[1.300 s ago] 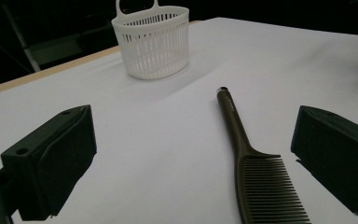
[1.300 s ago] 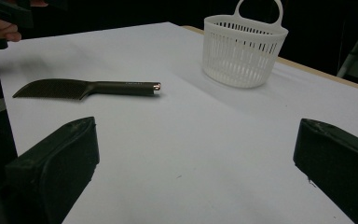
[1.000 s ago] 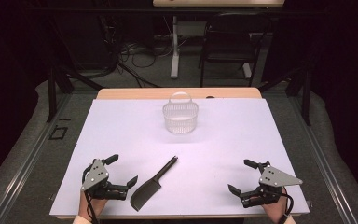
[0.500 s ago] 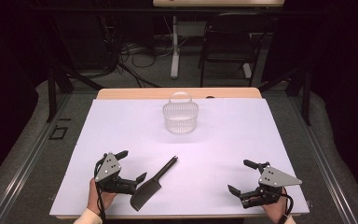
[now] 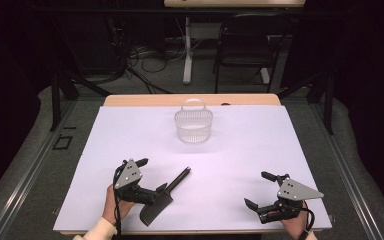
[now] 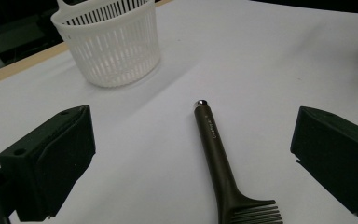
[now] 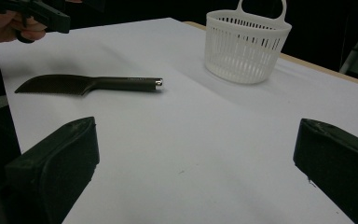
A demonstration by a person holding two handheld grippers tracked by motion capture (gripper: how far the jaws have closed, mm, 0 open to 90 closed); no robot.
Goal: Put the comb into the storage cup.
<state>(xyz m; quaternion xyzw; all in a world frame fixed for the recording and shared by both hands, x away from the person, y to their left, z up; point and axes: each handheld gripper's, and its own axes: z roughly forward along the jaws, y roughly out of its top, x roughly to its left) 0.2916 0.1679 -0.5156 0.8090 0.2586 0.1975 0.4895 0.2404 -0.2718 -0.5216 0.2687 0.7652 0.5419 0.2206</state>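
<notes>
The left tool (image 5: 150,176) is held spread wide over the black comb (image 5: 162,198); the right tool (image 5: 263,189) is likewise spread, empty.

One camera looks down from above the near edge of the white-covered worktop (image 5: 240,150). Two ride low along the jaws, both catching the white slotted plastic basket (image 6: 109,44).

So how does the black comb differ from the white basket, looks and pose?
The comb is dark, solid and slim, lying flat on the table; the basket is white, slotted and round, standing upright with its handle up. The comb lies near the person, between the open jaws of the left tongs; the basket stands farther back, away from both tongs. Both rest on the white tabletop, ungripped.
</notes>
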